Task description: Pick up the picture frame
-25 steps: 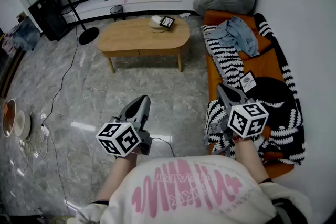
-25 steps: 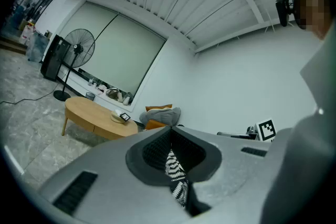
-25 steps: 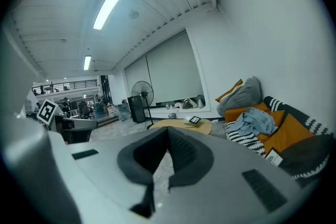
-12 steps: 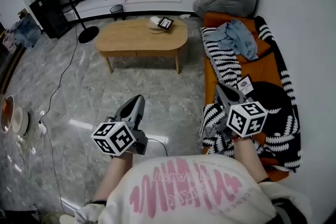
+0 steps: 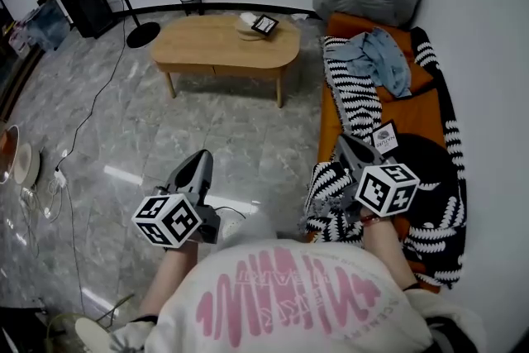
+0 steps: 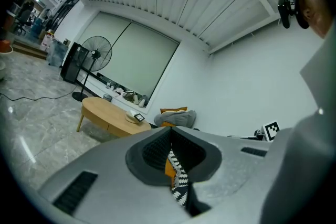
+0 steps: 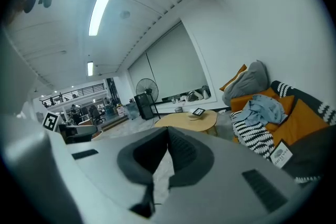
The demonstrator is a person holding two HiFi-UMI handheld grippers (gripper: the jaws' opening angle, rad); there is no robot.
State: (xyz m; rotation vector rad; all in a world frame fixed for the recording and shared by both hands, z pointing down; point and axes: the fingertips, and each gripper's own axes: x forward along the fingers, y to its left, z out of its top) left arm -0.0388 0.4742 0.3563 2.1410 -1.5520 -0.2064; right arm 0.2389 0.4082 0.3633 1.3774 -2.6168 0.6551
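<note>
Looking down in the head view, you have the picture frame (image 5: 385, 136) on the sofa (image 5: 423, 107) at three o'clock, just beside the right gripper (image 5: 344, 143). Left gripper view: left gripper (image 6: 170, 129) closed, empty. Right gripper view: likewise closed, empty. The frame is likely light, stiff and fragile; pinch its edge.

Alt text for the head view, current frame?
Seen from above, a person holds left tongs and right tongs, both shut and empty, beside an orange sofa. A small framed picture sits on it, just beyond the right tongs.
</note>
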